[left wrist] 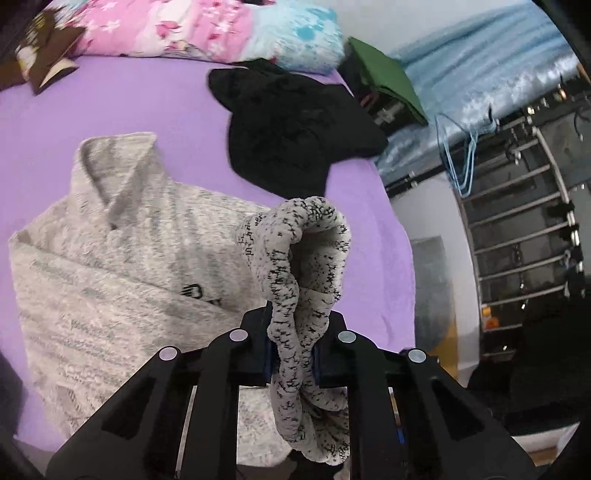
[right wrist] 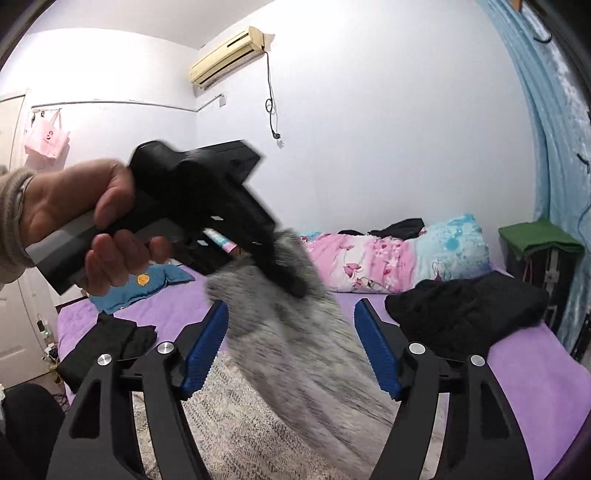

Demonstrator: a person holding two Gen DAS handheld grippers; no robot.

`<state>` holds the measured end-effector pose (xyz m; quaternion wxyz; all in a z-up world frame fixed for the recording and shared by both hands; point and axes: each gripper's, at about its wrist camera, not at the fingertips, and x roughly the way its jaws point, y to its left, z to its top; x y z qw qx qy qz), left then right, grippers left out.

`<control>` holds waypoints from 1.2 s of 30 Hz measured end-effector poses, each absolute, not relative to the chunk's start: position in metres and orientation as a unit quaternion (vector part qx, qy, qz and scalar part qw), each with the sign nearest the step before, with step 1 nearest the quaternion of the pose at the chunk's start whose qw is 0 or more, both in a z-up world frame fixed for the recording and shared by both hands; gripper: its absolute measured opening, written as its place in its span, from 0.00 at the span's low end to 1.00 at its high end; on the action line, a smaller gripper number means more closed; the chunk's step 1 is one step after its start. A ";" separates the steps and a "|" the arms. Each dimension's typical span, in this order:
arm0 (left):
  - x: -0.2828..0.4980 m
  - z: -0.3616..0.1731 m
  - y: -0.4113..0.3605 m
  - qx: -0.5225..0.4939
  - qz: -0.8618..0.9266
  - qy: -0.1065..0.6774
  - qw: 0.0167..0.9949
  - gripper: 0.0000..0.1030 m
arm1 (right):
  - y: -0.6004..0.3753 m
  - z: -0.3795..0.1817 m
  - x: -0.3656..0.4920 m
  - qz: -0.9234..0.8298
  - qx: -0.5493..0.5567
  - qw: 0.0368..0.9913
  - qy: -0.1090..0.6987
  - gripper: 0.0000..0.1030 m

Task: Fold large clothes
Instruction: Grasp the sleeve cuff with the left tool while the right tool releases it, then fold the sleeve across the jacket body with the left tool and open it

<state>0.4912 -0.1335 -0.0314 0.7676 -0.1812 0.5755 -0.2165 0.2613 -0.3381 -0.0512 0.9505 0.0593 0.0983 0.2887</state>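
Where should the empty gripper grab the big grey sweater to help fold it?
Probably the sweater's far shoulder edge, left of the collar, coming from above. It lies flat there on the purple bed, so its edge pinches easily, while the left gripper already holds the sleeve.

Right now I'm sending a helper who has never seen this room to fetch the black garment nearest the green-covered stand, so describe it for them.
Start at the bed with the purple sheet, and go to the side nearest the blue curtain. There a crumpled black garment lies below the floral quilt. Unlike the grey knit sweater beside it, it is plain black and unfolded.
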 end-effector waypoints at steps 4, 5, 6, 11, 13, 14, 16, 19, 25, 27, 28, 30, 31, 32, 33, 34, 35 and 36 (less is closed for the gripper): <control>0.486 -0.035 -0.097 -0.204 -0.207 0.571 0.768 0.13 | -0.332 -0.060 0.267 0.290 0.055 0.948 0.121 0.73; 0.484 -0.037 -0.086 -0.209 -0.204 0.569 0.769 0.13 | -0.332 -0.062 0.271 0.292 0.058 0.946 0.128 0.77; 0.482 -0.038 -0.079 -0.214 -0.200 0.567 0.770 0.13 | -0.332 -0.067 0.275 0.297 0.065 0.943 0.138 0.77; 0.473 -0.050 -0.039 -0.243 -0.183 0.560 0.771 0.13 | -0.324 -0.097 0.301 0.304 0.085 0.927 0.201 0.77; 0.470 -0.054 -0.020 -0.255 -0.177 0.554 0.772 0.13 | -0.317 -0.108 0.308 0.300 0.074 0.924 0.223 0.77; 0.468 -0.057 -0.011 -0.259 -0.175 0.552 0.773 0.13 | -0.315 -0.113 0.312 0.300 0.071 0.922 0.236 0.77; 0.463 -0.063 0.008 -0.267 -0.168 0.547 0.775 0.13 | -0.313 -0.122 0.318 0.297 0.074 0.917 0.255 0.77; 0.454 -0.075 0.035 -0.281 -0.154 0.538 0.780 0.13 | -0.318 -0.135 0.329 0.282 0.088 0.913 0.281 0.77; 0.442 -0.114 0.078 -0.296 -0.136 0.538 0.778 0.13 | -0.320 -0.160 0.351 0.250 0.092 0.906 0.329 0.77; 0.439 -0.131 0.092 -0.298 -0.130 0.536 0.779 0.13 | -0.312 -0.172 0.357 0.252 0.082 0.900 0.346 0.77; 0.437 -0.137 0.097 -0.300 -0.129 0.534 0.780 0.13 | -0.309 -0.175 0.359 0.251 0.076 0.898 0.352 0.77; 0.433 -0.155 0.111 -0.310 -0.124 0.535 0.776 0.13 | -0.300 -0.185 0.363 0.259 0.066 0.892 0.365 0.77; 0.430 -0.166 0.118 -0.315 -0.119 0.539 0.772 0.13 | -0.295 -0.190 0.364 0.263 0.063 0.888 0.373 0.77; 0.429 -0.174 0.122 -0.316 -0.116 0.543 0.770 0.13 | -0.291 -0.194 0.366 0.267 0.061 0.884 0.378 0.77; 0.427 -0.186 0.129 -0.315 -0.108 0.549 0.767 0.13 | -0.285 -0.201 0.369 0.270 0.058 0.880 0.387 0.77; 0.426 -0.197 0.133 -0.314 -0.103 0.555 0.764 0.13 | -0.281 -0.206 0.370 0.268 0.051 0.878 0.393 0.77; 0.424 -0.206 0.138 -0.315 -0.099 0.558 0.761 0.13 | -0.275 -0.213 0.372 0.266 0.039 0.875 0.402 0.77; 0.422 -0.218 0.144 -0.321 -0.098 0.562 0.756 0.13 | -0.269 -0.220 0.374 0.265 0.027 0.873 0.409 0.77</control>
